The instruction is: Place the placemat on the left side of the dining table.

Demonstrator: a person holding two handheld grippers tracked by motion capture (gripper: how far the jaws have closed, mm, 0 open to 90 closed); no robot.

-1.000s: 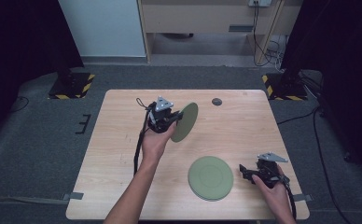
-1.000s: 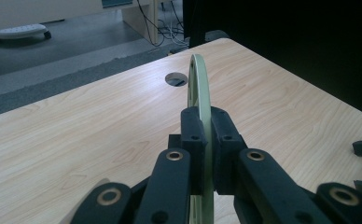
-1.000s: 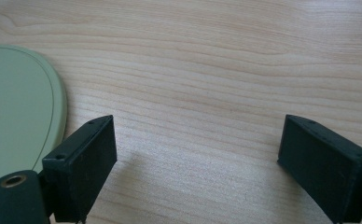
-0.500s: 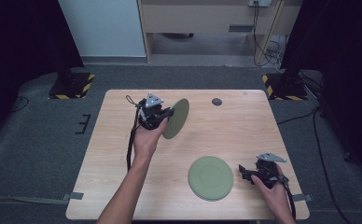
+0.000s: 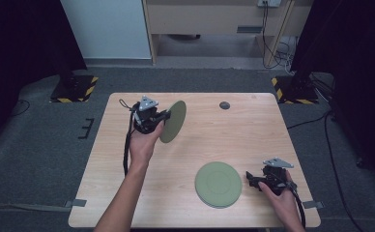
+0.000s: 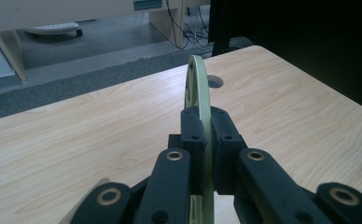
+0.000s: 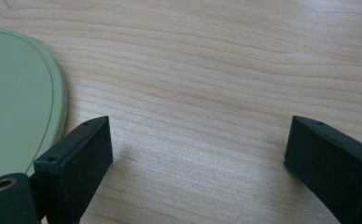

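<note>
The left gripper (image 5: 164, 117) is clamped on the rim of a green plate (image 5: 172, 122), its jaws pressed tight against both faces, and holds that plate on edge above the far left part of the table (image 5: 253, 130). In the left gripper view the held plate (image 6: 198, 98) stands upright between the two black jaws, seen edge-on, so its faces are hard to make out and its lower part is cut off behind the jaws. The right gripper (image 5: 250, 179) sits low at the near right of the table, just beside a second green plate (image 5: 218, 184) that lies flat on the wood. Its jaws have just been opening and now stand wide apart with nothing between them but bare table. In the right gripper view the flat plate (image 7: 16, 98) lies to the left of the left jaw, cut off by the picture's edge; whether that jaw touches its rim cannot be told. A small dark round hole (image 5: 224, 105) lies in the table near its far edge. The person's left hand (image 5: 144, 145) wraps the left gripper from below; the right hand (image 5: 282, 200) is partly cut off at the bottom of the high view.
</note>
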